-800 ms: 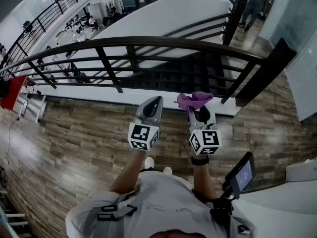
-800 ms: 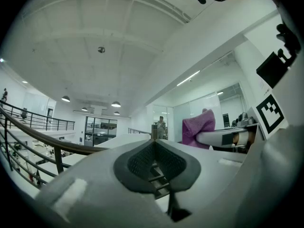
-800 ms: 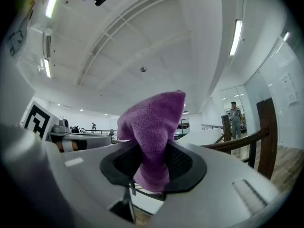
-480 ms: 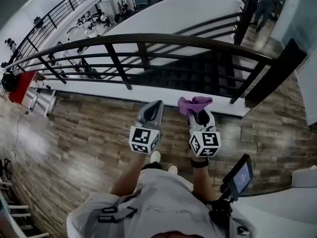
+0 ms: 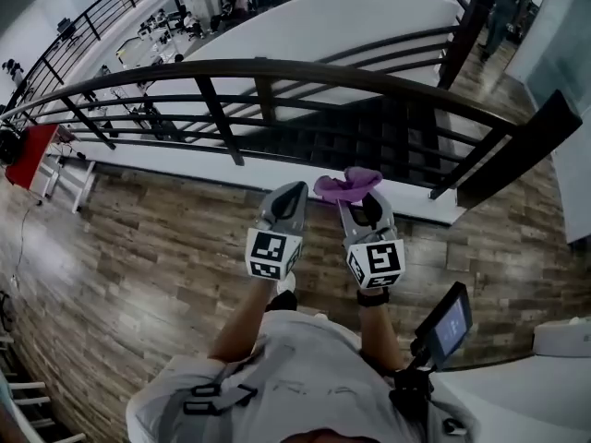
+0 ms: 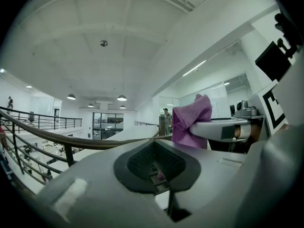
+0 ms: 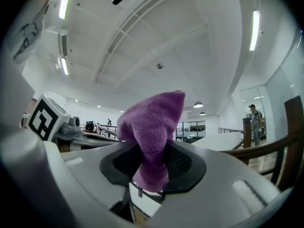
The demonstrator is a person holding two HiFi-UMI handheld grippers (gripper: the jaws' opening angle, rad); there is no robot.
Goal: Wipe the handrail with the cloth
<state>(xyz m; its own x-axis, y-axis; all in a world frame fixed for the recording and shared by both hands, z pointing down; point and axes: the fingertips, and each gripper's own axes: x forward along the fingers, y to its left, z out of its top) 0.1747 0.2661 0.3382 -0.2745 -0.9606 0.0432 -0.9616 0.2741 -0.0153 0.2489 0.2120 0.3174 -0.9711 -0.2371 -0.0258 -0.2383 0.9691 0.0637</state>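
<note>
A dark curved handrail (image 5: 277,65) on black balusters runs across the top of the head view, a short way beyond both grippers. A purple cloth (image 5: 346,185) sticks up out of my right gripper (image 5: 358,203), whose jaws are shut on it (image 7: 152,132). The cloth is short of the rail and does not touch it. My left gripper (image 5: 288,197) is held level beside the right one, shut and with nothing in it. In the left gripper view the cloth (image 6: 190,120) shows to the right, with the rail (image 6: 71,139) behind.
Beyond the rail lie a stairwell and a white ledge (image 5: 277,178). A thick dark post (image 5: 517,150) ends the rail at right. A person (image 5: 511,7) stands far back right. A small screen (image 5: 448,326) hangs at my right hip. Wood floor lies underfoot.
The right gripper with the cloth has edged slightly left, towards the left gripper. The head view has shifted a little along the rail. Both grips are unchanged.
</note>
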